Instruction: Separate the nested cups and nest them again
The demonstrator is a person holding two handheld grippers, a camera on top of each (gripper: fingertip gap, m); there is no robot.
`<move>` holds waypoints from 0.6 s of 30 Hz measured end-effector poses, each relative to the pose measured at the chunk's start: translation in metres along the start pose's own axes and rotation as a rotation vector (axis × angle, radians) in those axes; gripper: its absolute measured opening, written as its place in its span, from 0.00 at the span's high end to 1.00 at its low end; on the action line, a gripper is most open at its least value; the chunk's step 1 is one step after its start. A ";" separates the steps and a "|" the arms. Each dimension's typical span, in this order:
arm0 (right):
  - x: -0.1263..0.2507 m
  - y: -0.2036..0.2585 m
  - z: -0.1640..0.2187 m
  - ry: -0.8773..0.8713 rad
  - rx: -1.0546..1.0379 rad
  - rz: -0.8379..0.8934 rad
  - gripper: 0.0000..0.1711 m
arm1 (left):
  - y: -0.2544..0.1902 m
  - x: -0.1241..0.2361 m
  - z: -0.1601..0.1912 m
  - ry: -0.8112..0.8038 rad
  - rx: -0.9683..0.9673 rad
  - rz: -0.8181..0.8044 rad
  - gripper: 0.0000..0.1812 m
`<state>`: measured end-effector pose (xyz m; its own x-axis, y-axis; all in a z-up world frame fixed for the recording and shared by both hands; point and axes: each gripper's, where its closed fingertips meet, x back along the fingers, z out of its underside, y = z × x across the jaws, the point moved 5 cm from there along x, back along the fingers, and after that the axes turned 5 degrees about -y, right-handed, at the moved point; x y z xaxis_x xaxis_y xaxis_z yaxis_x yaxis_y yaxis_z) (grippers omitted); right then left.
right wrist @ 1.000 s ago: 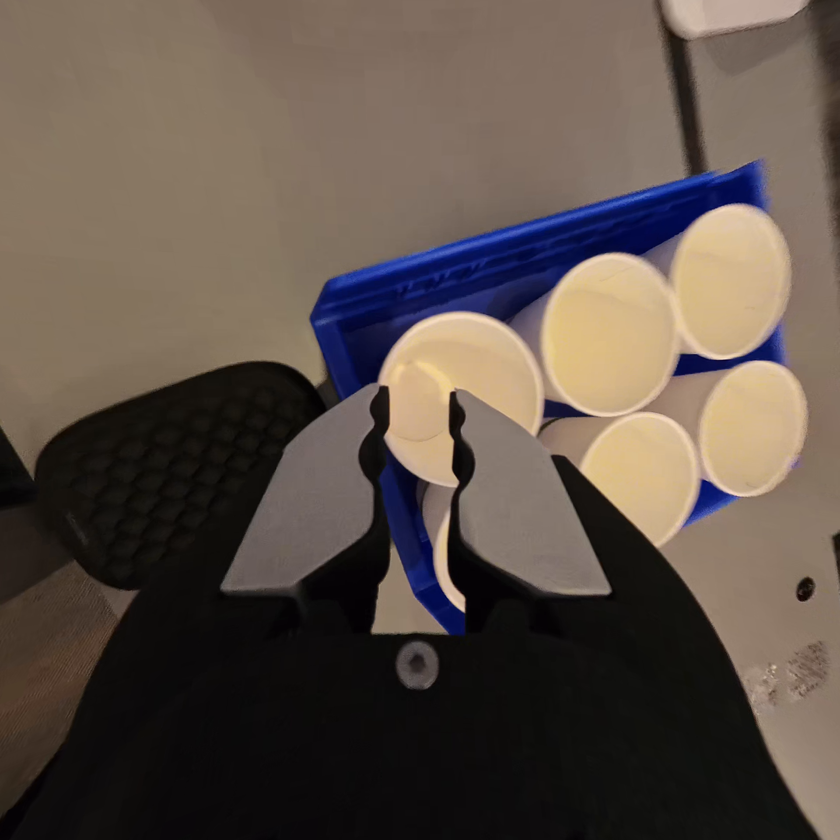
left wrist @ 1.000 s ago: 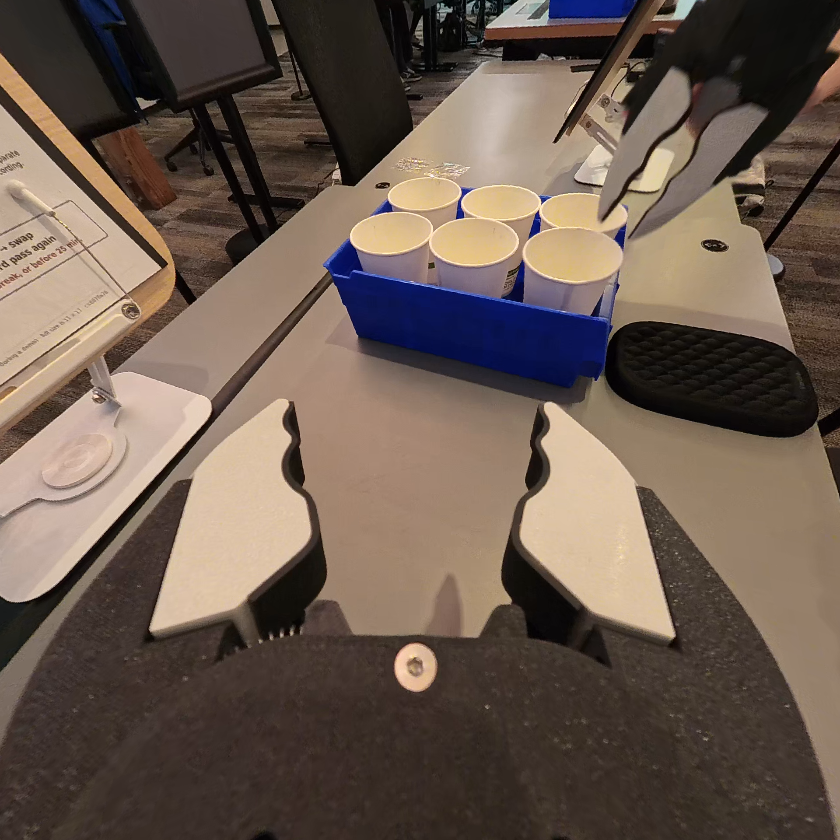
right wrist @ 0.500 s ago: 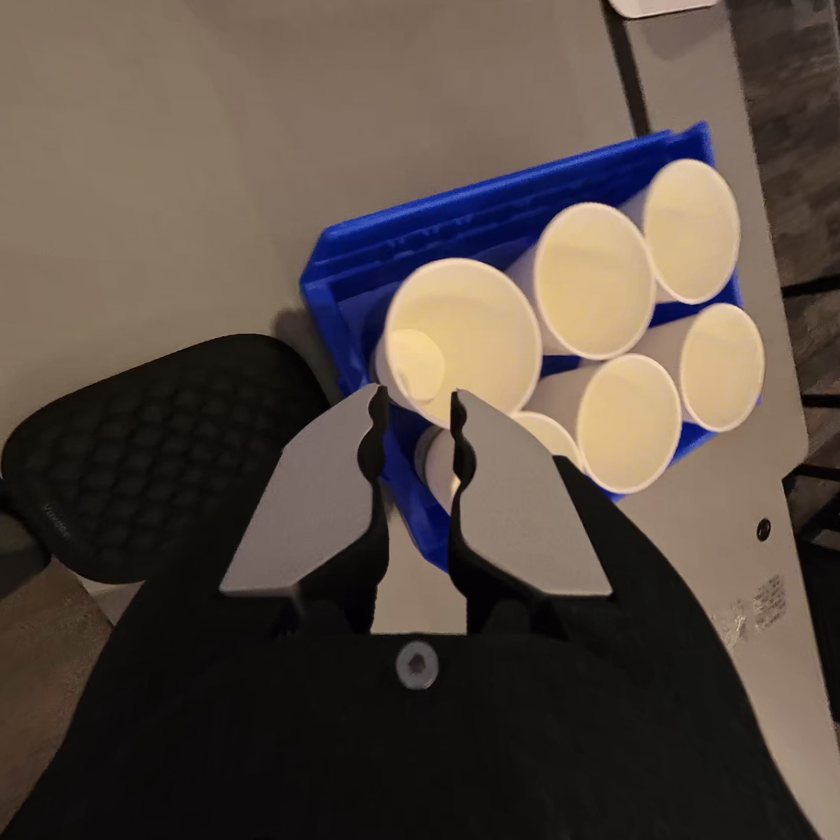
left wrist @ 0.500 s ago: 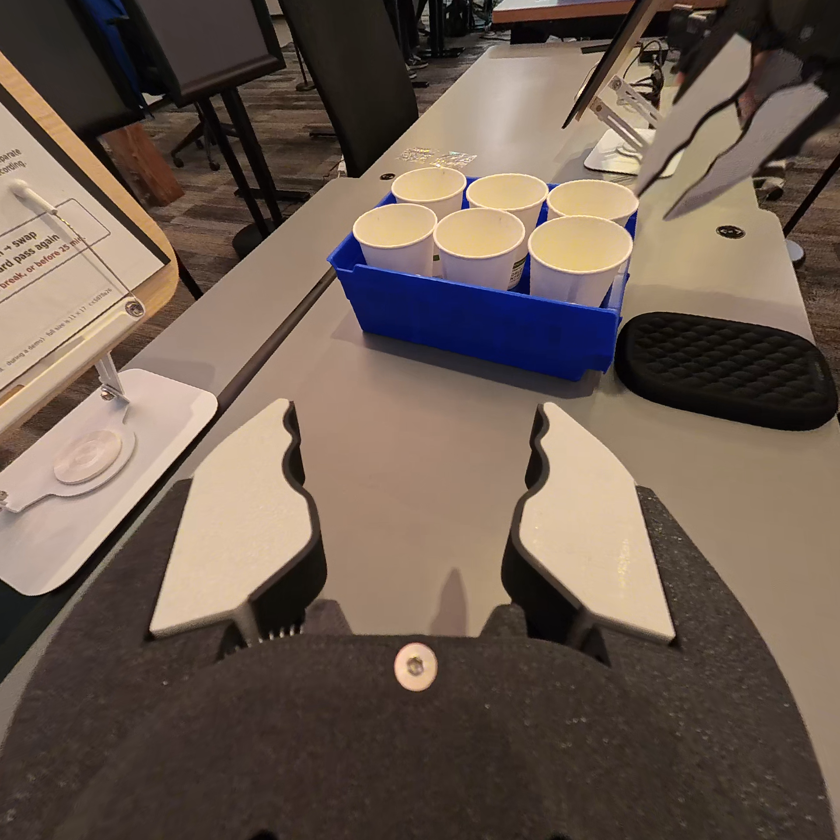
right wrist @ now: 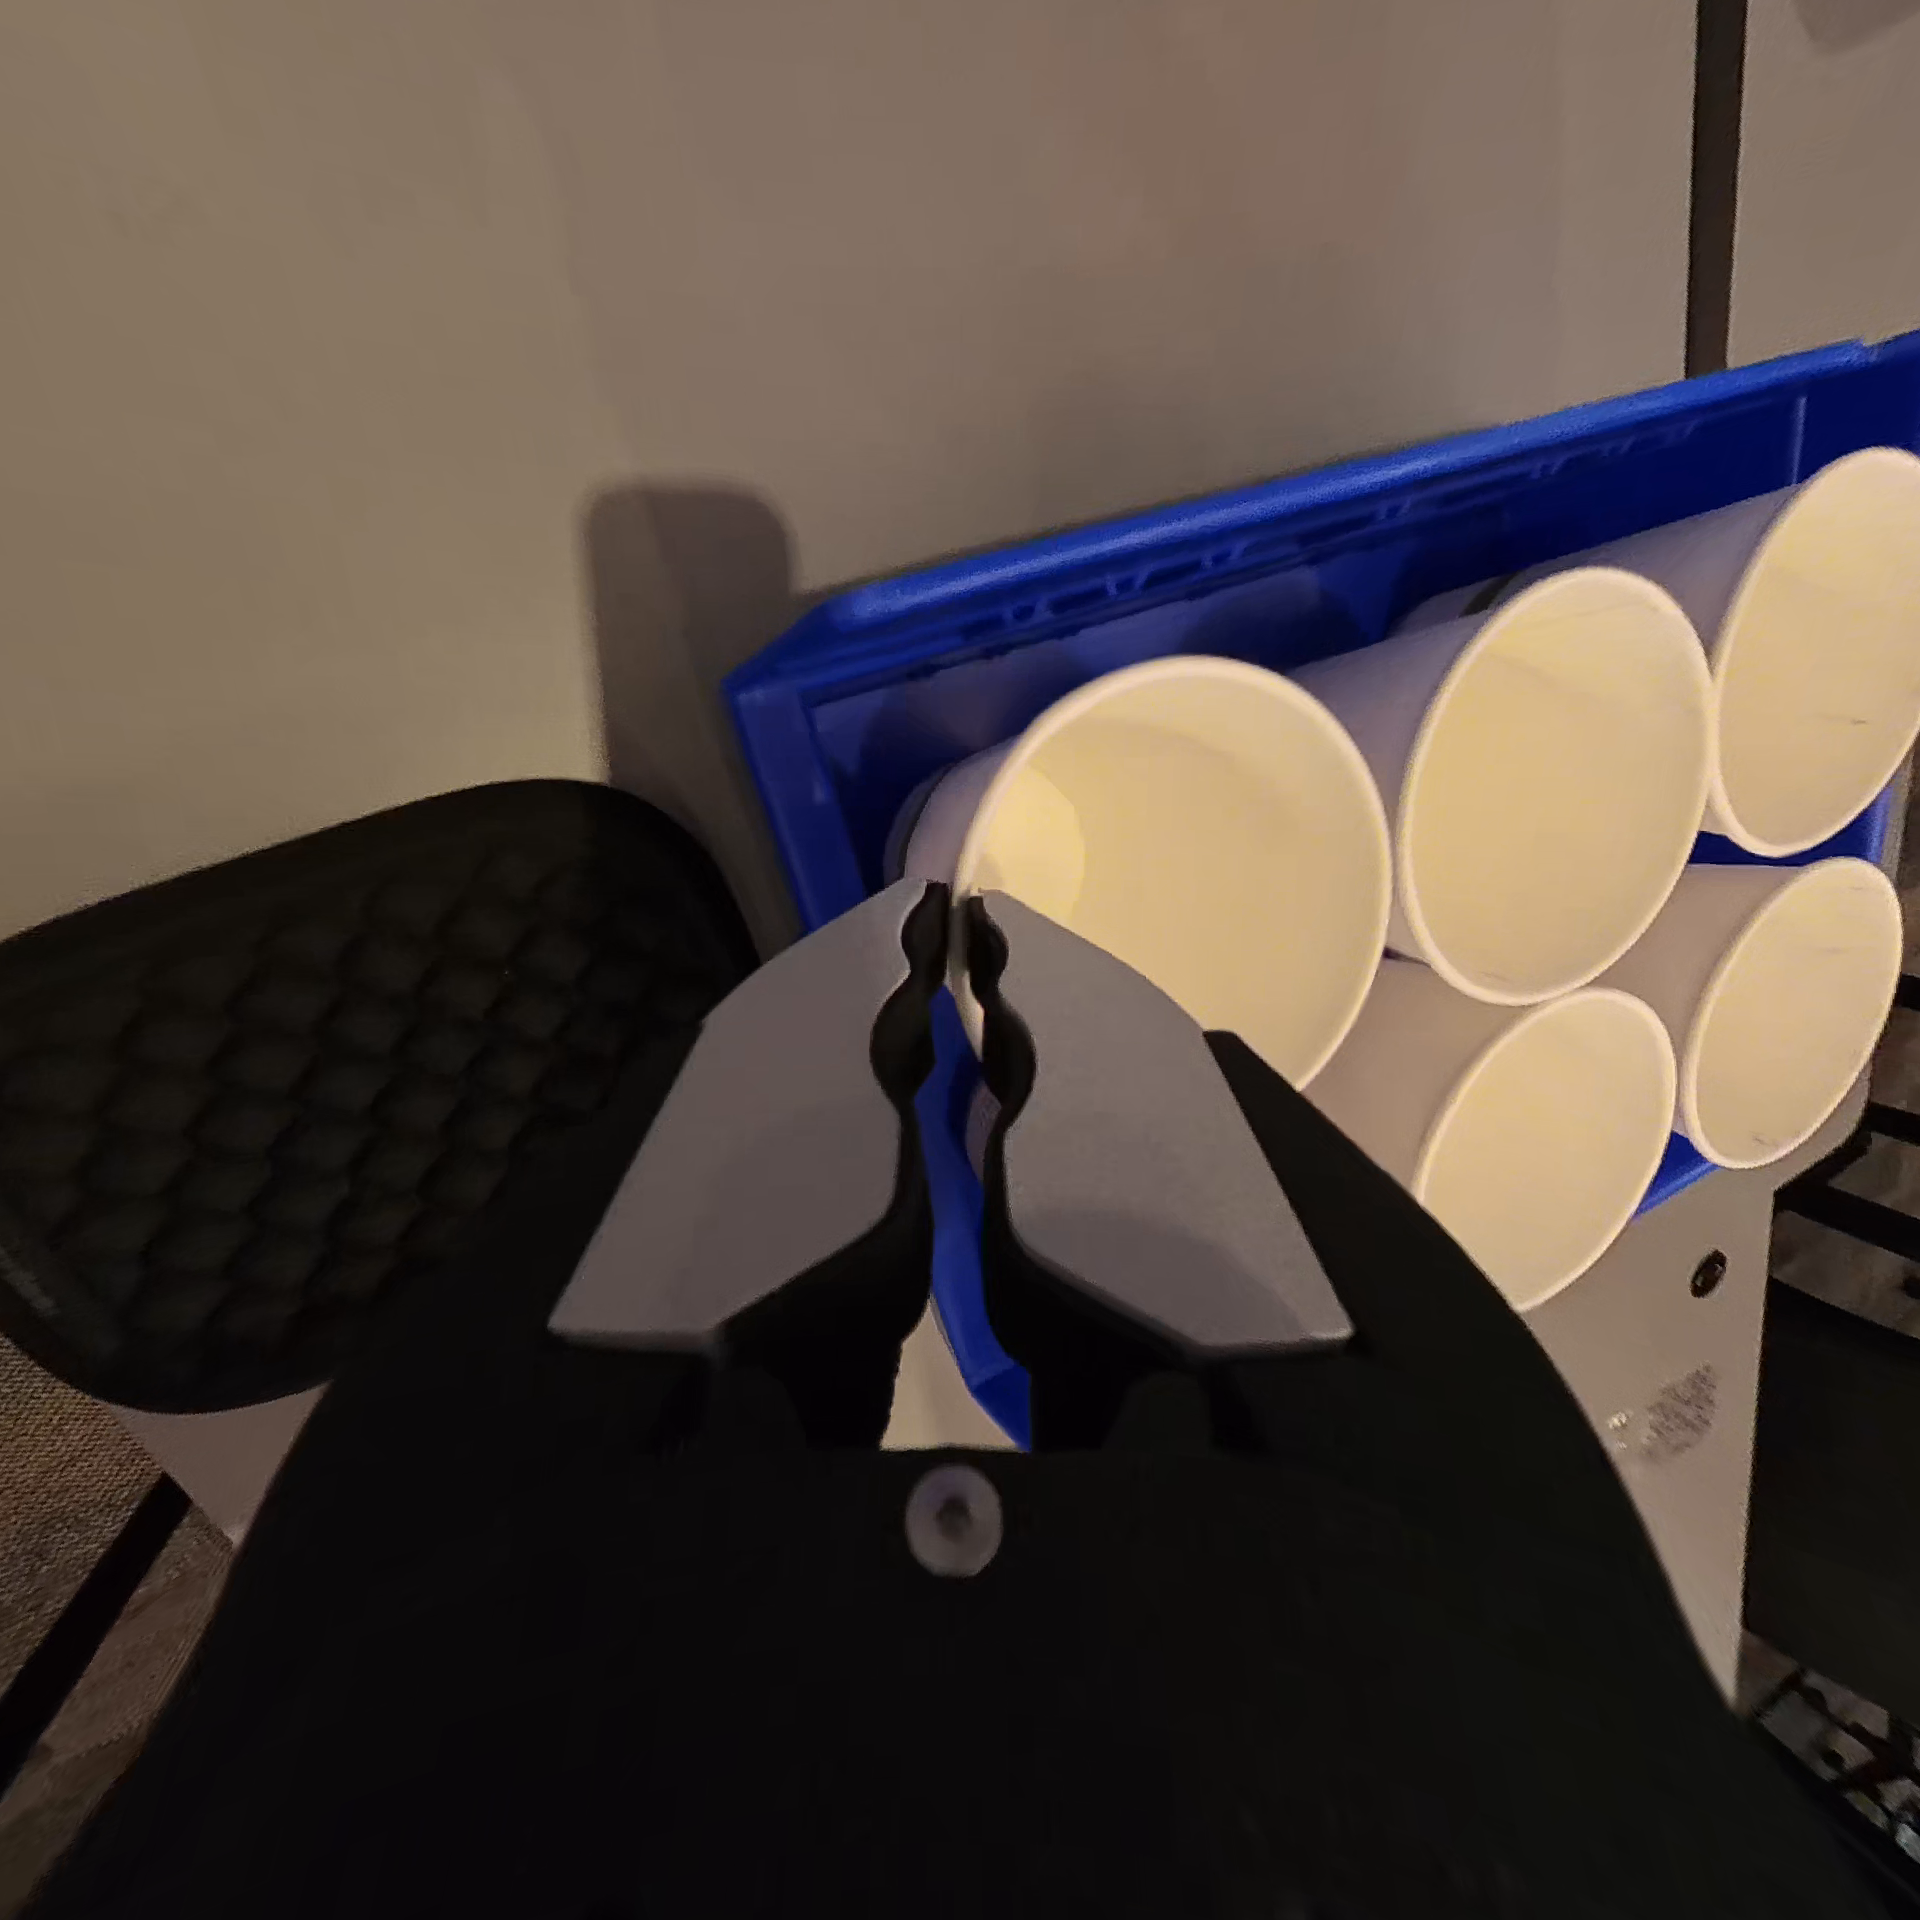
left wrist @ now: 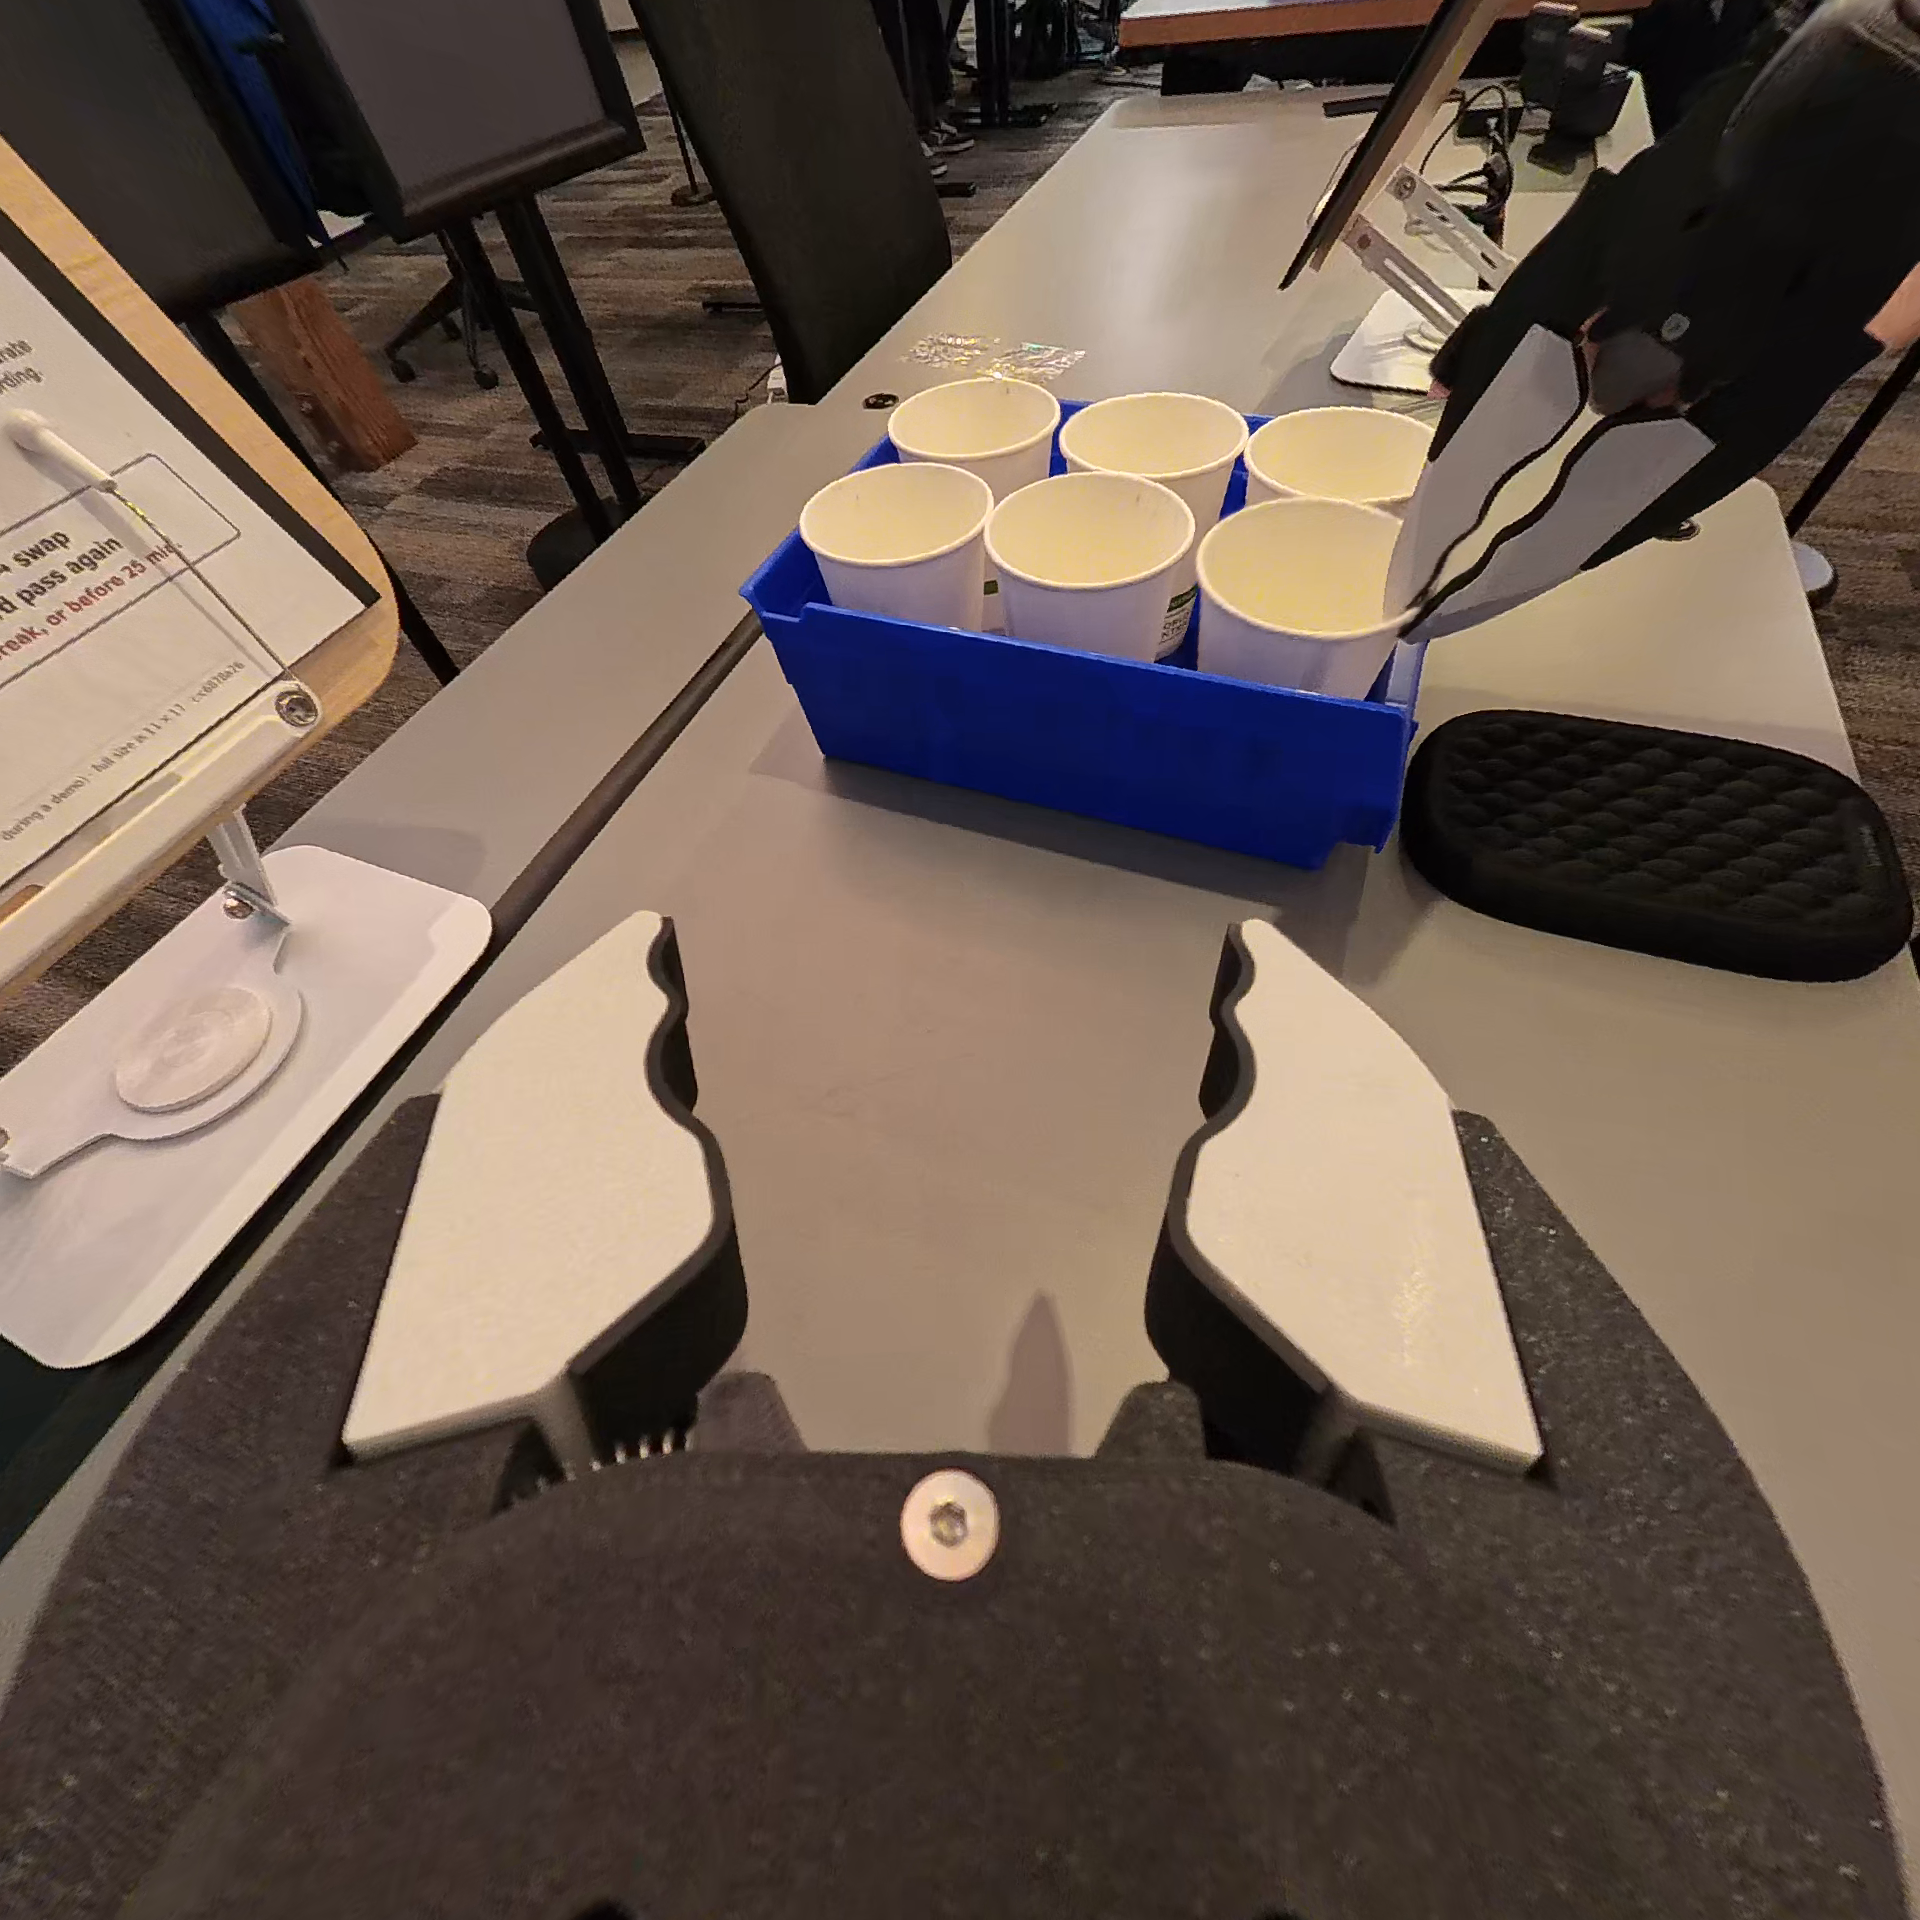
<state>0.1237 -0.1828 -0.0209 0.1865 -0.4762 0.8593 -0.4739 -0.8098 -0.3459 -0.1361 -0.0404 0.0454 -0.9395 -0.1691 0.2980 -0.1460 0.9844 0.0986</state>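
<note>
Right gripper (right wrist: 948, 909) pinches a cup (right wrist: 1174, 862) rim in the bin (left wrist: 1081, 717).
Jaws nearly shut on the rim at centre frame, likely to lift that cup free; left gripper (left wrist: 951, 997) waits open, lower frame, empty.

Two handheld grippers, same build: left gripper (left wrist: 945, 987) and right gripper (right wrist: 948, 914), black foam-textured bodies, pale grey wedge fingers (left wrist: 561, 1195) with wavy black inner edges, one silver screw (left wrist: 948, 1525) centred near each base.
</note>
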 end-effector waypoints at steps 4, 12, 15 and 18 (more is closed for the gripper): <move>-0.003 -0.002 -0.005 -0.012 -0.005 -0.013 0.98 | 0.000 0.001 -0.001 -0.002 -0.005 -0.001 0.47; 0.008 -0.008 -0.004 -0.020 -0.014 0.009 0.89 | 0.001 0.004 -0.004 -0.016 0.000 -0.006 0.47; 0.038 -0.019 -0.008 -0.125 -0.057 0.052 0.88 | 0.002 0.006 -0.005 -0.023 0.004 -0.011 0.47; 0.073 -0.041 0.002 -0.189 -0.162 0.135 0.88 | 0.004 0.007 -0.005 -0.024 0.006 -0.015 0.47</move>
<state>0.1584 -0.1855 0.0555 0.2627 -0.6437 0.7188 -0.6341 -0.6767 -0.3743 -0.1414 -0.0380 0.0524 -0.9444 -0.1824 0.2736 -0.1614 0.9821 0.0974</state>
